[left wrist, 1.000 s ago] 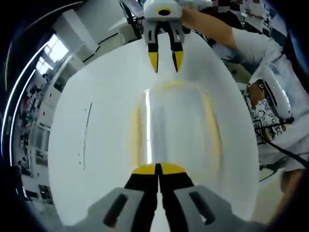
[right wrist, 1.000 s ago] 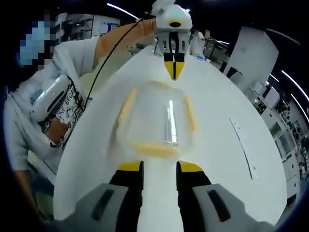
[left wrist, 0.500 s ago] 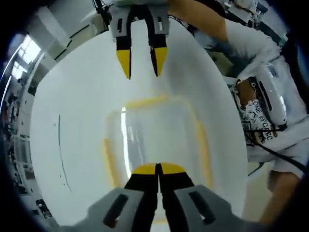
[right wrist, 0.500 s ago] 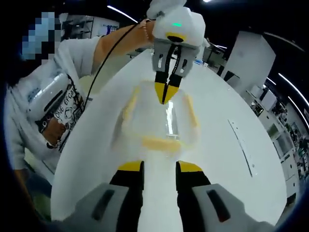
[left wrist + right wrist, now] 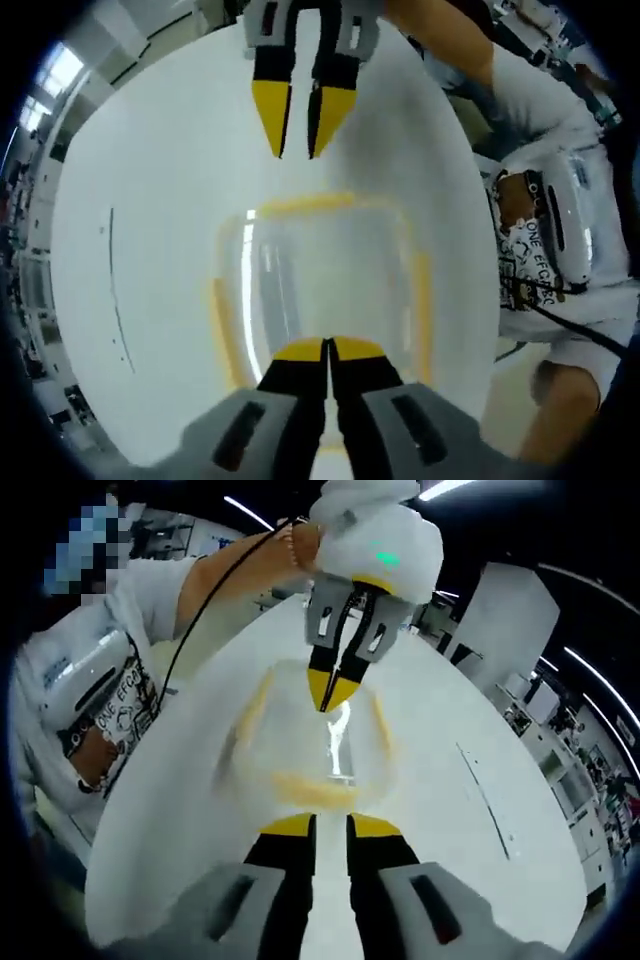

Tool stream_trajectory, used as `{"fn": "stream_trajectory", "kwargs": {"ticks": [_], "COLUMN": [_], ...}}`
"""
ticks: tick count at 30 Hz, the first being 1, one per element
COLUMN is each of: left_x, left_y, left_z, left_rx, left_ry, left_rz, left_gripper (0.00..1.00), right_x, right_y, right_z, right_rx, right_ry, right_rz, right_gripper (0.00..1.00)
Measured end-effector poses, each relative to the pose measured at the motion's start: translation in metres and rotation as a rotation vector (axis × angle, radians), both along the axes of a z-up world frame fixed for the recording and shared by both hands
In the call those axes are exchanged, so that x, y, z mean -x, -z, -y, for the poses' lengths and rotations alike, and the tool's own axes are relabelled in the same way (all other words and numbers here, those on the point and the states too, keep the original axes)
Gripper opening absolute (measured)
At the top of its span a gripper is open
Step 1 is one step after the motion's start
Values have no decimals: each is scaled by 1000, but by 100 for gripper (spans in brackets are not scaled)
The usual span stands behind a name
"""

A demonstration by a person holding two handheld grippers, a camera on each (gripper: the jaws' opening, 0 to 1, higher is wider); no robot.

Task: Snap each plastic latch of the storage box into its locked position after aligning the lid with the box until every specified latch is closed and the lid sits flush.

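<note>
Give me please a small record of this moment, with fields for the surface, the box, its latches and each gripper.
surface: white table
box: clear storage box with its lid on, standing on the table between the two grippers
latches: yellow latches along the box's sides; locked or not cannot be told
left gripper: jaws shut, tips over the near edge of the box
right gripper: jaws slightly apart, holding nothing, at the opposite edge
person: white printed shirt beside the table

Table bare around storage box; right tool just beyond.
</note>
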State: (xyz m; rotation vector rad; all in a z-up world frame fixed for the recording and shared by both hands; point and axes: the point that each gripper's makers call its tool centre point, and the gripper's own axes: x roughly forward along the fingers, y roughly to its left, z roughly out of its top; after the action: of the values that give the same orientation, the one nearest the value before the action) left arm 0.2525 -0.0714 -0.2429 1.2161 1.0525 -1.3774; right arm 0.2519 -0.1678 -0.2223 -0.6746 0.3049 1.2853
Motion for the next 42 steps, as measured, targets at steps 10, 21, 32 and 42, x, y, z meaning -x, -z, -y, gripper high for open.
{"fn": "stream_trajectory", "kwargs": {"ticks": [10,21,32,42], "left_x": [1,1,2,2], "left_y": [1,1,2,3], "left_z": [1,2,1,2], "left_rx": [40,44,-34,-70], "left_ry": [-10,4,25,9], "left_rz": [-59,-70,-42,-46], "left_gripper": [0,0,0,0], "right_x": [0,-5,0,2], "right_y": [6,29,28,28], "right_z": [-13,-13,-15,-16], "right_rx": [-217,-347,-436,-430], "right_ry": [30,49,78,119], "right_rz": [-36,-118,-133,-109], "right_gripper": [0,0,0,0]}}
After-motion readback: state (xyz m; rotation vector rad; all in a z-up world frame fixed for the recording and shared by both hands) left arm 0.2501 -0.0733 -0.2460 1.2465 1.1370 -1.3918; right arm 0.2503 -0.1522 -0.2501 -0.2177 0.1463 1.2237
